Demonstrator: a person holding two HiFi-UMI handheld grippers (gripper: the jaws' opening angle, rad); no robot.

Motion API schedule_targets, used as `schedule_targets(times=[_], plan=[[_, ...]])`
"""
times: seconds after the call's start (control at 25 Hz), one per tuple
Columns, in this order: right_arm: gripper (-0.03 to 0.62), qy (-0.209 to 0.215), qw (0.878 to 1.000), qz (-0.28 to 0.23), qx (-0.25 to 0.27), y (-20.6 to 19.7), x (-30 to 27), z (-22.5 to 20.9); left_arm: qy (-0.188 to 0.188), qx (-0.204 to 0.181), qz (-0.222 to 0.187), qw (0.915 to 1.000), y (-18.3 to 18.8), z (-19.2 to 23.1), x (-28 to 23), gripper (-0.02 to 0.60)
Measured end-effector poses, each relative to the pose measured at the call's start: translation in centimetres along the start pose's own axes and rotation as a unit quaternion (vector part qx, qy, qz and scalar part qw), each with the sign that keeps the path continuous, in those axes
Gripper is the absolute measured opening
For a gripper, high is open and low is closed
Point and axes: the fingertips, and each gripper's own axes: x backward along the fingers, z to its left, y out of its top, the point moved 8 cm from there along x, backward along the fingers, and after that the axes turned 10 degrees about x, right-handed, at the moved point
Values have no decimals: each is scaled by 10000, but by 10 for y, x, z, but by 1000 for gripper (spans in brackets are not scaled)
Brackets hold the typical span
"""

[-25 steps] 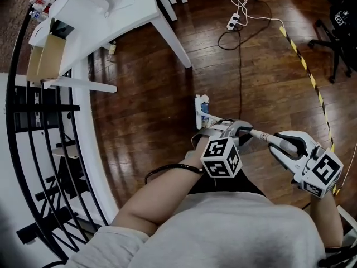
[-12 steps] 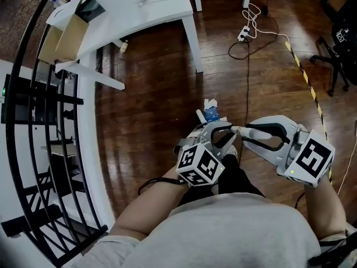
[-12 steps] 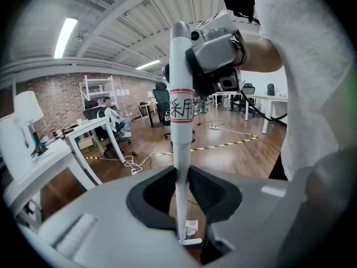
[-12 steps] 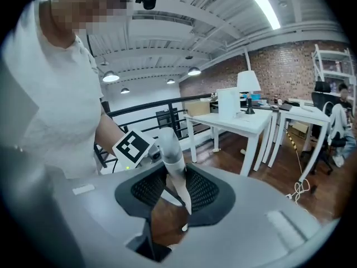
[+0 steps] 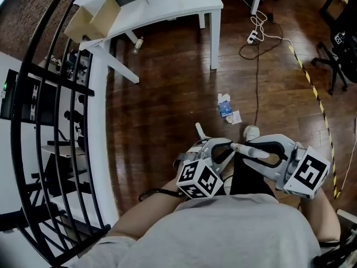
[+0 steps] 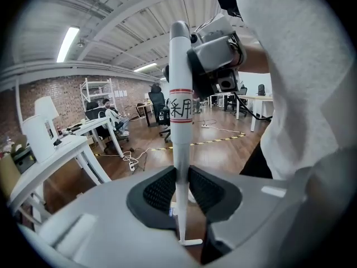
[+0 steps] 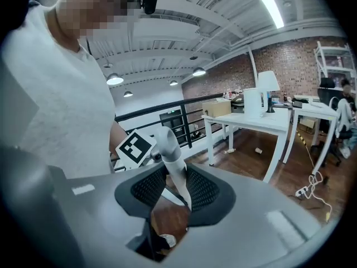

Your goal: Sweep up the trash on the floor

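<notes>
Crumpled blue-and-white trash (image 5: 226,108) lies on the dark wood floor, ahead of both grippers. A white broom handle (image 6: 179,121) with a red band and printed characters runs upright between the jaws of my left gripper (image 6: 179,191), which is shut on it. My right gripper (image 7: 177,187) is shut on the same handle (image 7: 170,152) near its rounded top end. In the head view the left gripper (image 5: 223,149) and right gripper (image 5: 254,149) meet close in front of the body. The broom's head is hidden.
A white table (image 5: 167,4) with a cardboard box (image 5: 92,21) stands at the far left. A black railing (image 5: 50,121) curves down the left side. A power strip with cable (image 5: 254,37), yellow-black floor tape (image 5: 318,99) and an office chair (image 5: 340,49) lie to the right.
Both grippers and the handle have drawn back toward the body, so the trash now lies farther ahead. The right gripper has closed in on the left one.
</notes>
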Motion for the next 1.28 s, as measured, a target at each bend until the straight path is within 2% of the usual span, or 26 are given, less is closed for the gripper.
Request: schedule_targets(times=[0.08,0.2,0.36,0.6,0.76,0.96,1.28], plan=[[115,10,9999,-14,-163,-2,-2,21,-35,25,77,10000,-10,-18,11,74],[112,138,9999,52,-16,-4,2,47,-93,117,145,9998,-17,-44,25,74],[111,193,9997,-84,-131,-15,13,82,-154,185,267,9994,-23,-82,33,74],[117,334,9987,-372,-111,-51,57,127,156,297,382,9987,-17,-149,20,74],[118,217,9984,-525,-76,-72,86,150,367,192,541,9977,-7,-184,5,74],[120,26,9992,-378,-112,-93,104,179,61,-20,842,9964,-6,-216,-11,74],[114,-431,9978,-296,-403,-102,106,201,-398,108,792,9960,-13,-236,-15,74]])
